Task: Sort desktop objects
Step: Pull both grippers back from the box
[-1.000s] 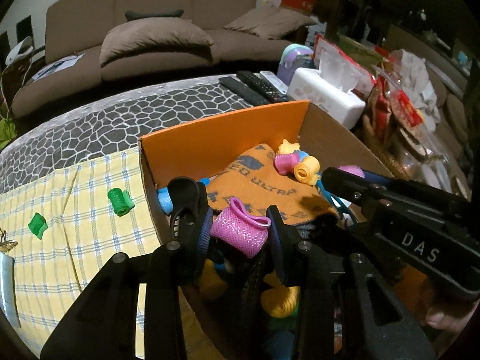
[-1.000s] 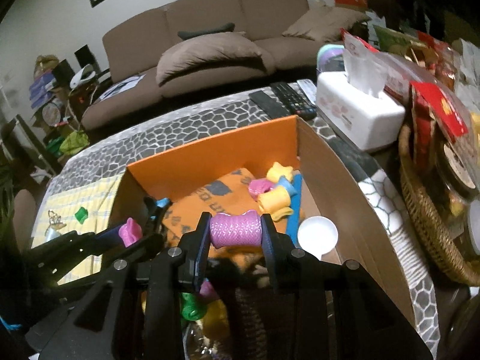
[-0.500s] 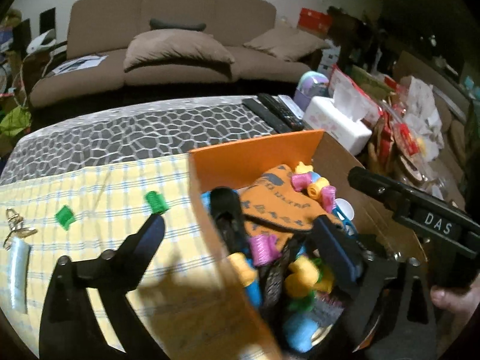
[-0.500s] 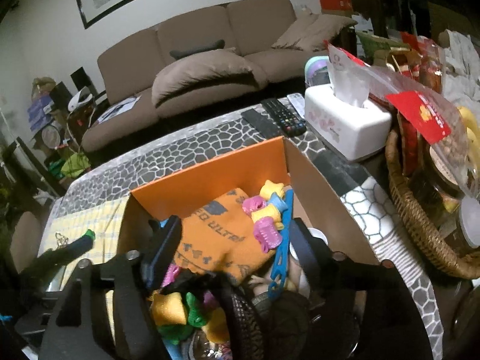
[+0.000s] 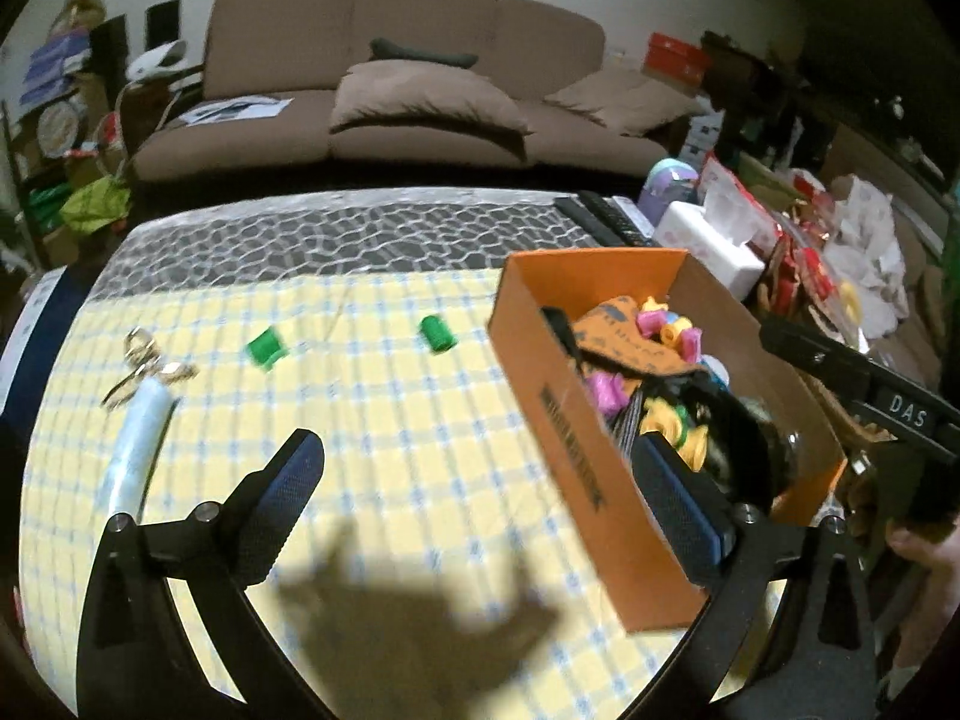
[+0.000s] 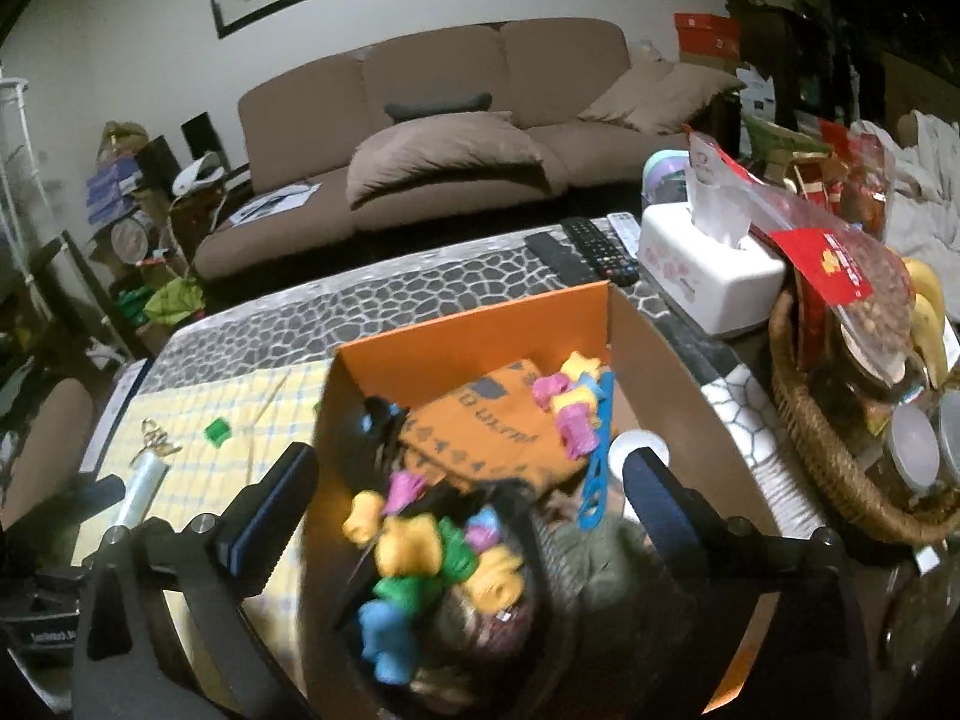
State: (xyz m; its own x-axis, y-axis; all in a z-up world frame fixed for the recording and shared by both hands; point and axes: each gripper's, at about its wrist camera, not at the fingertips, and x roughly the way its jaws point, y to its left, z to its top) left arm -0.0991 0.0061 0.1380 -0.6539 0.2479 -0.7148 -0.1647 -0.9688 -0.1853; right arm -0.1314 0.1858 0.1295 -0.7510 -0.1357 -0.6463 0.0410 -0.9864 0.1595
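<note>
- Left wrist view: left gripper [image 5: 480,504] jaws wide, empty; reaching for green roller [image 5: 437,334] could clip orange box [image 5: 576,420].
- Right gripper [image 6: 468,510] jaws wide, empty.

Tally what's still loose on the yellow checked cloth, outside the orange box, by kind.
Green hair rollers: 2
Clear plastic tube: 1
Gold metal clip: 1
Total: 4, all lying on the yellow checked cloth left of the orange box.
</note>
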